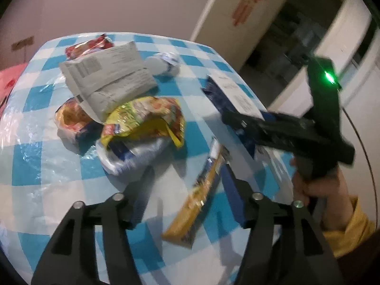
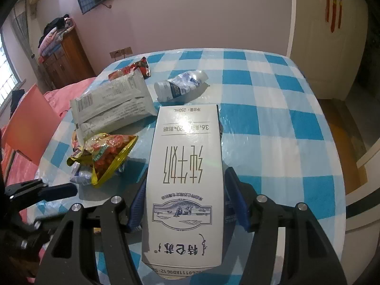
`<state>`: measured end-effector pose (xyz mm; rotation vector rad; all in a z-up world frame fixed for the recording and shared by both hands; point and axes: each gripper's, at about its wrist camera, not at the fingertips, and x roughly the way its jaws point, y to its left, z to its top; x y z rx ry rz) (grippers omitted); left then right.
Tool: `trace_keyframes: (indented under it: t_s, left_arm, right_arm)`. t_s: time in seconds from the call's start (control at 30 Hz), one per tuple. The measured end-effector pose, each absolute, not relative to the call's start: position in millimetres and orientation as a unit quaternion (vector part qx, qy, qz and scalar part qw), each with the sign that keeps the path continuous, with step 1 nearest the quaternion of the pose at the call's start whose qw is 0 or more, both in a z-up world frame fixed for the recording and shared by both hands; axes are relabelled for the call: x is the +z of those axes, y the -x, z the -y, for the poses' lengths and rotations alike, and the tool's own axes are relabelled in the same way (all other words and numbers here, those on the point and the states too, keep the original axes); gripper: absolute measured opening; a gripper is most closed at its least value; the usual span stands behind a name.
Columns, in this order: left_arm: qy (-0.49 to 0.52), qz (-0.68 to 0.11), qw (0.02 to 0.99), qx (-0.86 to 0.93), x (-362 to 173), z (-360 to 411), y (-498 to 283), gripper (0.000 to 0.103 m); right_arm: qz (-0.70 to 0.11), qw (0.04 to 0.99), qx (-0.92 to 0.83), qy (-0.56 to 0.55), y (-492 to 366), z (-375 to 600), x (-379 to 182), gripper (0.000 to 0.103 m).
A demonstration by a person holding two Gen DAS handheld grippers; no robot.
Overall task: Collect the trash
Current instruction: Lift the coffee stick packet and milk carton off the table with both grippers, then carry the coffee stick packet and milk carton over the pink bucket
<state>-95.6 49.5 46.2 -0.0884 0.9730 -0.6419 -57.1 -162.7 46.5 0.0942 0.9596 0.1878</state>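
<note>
My right gripper [image 2: 186, 180] is shut on a white milk carton [image 2: 187, 175], its blue pads pressing both sides; the left wrist view shows that carton [image 1: 237, 95] held above the table's right side. My left gripper [image 1: 186, 173] stands open over the blue-and-white checked table [image 1: 47, 161]. A long yellow snack wrapper [image 1: 199, 197] lies loose on the cloth between its fingers, nearer the right one. Beyond lie a pile with a yellow crumpled bag [image 1: 147, 116], a grey packet [image 1: 109, 76], a red wrapper [image 1: 87, 46] and a crushed plastic bottle [image 1: 166, 64].
A hand in a yellow sleeve [image 1: 344, 218] holds the right gripper at the table's right edge. A pink bed [image 2: 35, 123] sits left of the table, with a wooden cabinet [image 2: 64, 59] behind it. A white door [image 2: 327, 35] stands at the far right.
</note>
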Motion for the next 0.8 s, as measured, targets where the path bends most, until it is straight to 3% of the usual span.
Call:
trace_keyframes:
  t_s: [0.3, 0.6, 0.8]
  left_arm:
    - [-0.073, -0.467, 0.824, -0.314, 24.4, -16.1, 110.3, 0.060]
    - [-0.096, -0.473, 0.825, -0.293, 19.0, 4.8, 99.1, 0.012]
    - [-0.029, -0.453, 0.846, -0.280, 46.0, -26.8, 93.9, 0.011]
  right_arm:
    - [-0.461, 0.882, 0.089, -0.047, 59.6, 165.9, 47.1, 0.062]
    - [-0.453, 0.886, 0.084, -0.053, 61.3, 170.7, 56.0, 0.062]
    - [-0.444, 0.888, 0.101, -0.068, 63.7, 165.2, 73.6, 0.062]
